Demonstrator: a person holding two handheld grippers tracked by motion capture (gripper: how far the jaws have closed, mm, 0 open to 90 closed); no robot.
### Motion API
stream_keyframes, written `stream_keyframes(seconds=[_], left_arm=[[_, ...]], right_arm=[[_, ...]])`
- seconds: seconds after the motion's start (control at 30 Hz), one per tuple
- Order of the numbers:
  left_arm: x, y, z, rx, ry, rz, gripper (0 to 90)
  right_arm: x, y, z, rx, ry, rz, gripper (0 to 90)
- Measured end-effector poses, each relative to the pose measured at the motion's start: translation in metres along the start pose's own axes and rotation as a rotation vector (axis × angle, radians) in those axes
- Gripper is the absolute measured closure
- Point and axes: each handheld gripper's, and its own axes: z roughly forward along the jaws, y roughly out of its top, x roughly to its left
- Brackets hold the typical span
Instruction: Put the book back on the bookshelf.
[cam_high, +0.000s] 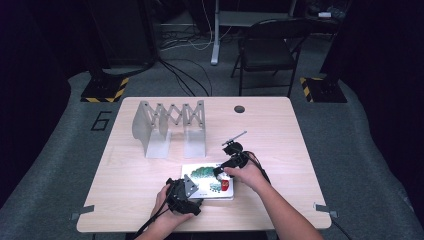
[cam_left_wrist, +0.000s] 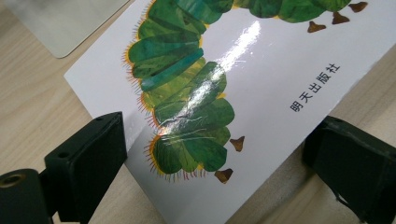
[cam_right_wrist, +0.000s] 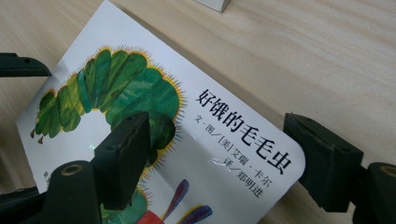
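**Two claws poised at a picture book**

From the high view, the book (cam_high: 210, 180) lies flat near the front edge of the surface (cam_high: 150, 175), with a folding metal rack (cam_high: 167, 127) standing well behind it. The left claw (cam_high: 192, 184) sits at the book's near left corner; the right claw (cam_high: 220, 172) comes in over its right part. A chair (cam_high: 267, 50) stands beyond the surface

In the left gripper view, the left claw (cam_left_wrist: 215, 154) is wide, its jaws straddling a corner of the book (cam_left_wrist: 261, 93); the pads stand apart from the cover, so nothing is held. The glossy white cover catches a bright glare and shows fine creases across the green caterpillar, so it looks thin and bendable. The rack's base shows at the top left

In the right gripper view, the right claw (cam_right_wrist: 224, 154) is also wide: one jaw hovers above the cover, the other stands just off the rounded corner beside the title of the book (cam_right_wrist: 140, 84). No pad presses on it

By my judgement the book is light and fairly flexible, and its slick cover will slip under a weak pinch. Lying flat, it offers little to grab from above. The best hold is at an edge or corner, one jaw slid beneath, the other on top, pinching close to the spine side so the cover does not buckle or fan open
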Motion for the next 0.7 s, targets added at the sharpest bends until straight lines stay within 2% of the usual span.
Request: stream_keyframes(seconds=[0.07, 0.1, 0.13, 0.17, 0.2, 0.23, 0.27, 0.7], left_arm=[[0.001, 0.0, 0.001, -0.005, 0.005, -0.015, 4.0], [0.001, 0.0, 0.001, -0.001, 0.005, -0.017, 3.7], [0.004, -0.001, 0.002, 0.014, -0.003, -0.05, 3.1], [0.004, -0.001, 0.002, 0.014, -0.003, -0.05, 2.1], [0.01, -0.001, 0.004, 0.035, -0.03, -0.103, 1.0], [0.01, -0.001, 0.004, 0.035, -0.03, -0.103, 0.2], [0.014, -0.002, 0.006, 0.047, -0.04, -0.135, 0.0], [0.015, -0.002, 0.006, 0.053, -0.043, -0.151, 0.2]], right_arm=[[0.0, 0.0, -0.001, 0.007, 0.001, 0.008, 25.4], [-0.001, 0.0, -0.001, 0.002, 0.001, -0.008, 25.5], [0.0, 0.0, -0.002, 0.004, -0.001, -0.008, 25.7], [0.0, 0.0, -0.002, 0.003, 0.0, -0.005, 26.0], [0.0, 0.0, -0.003, 0.003, 0.0, 0.0, 26.2], [0.0, 0.0, -0.003, 0.003, 0.0, 0.0, 26.2], [0.0, 0.0, -0.003, 0.001, 0.002, -0.001, 26.8], [0.0, 0.0, -0.006, 0.0, -0.001, 0.001, 28.0]])
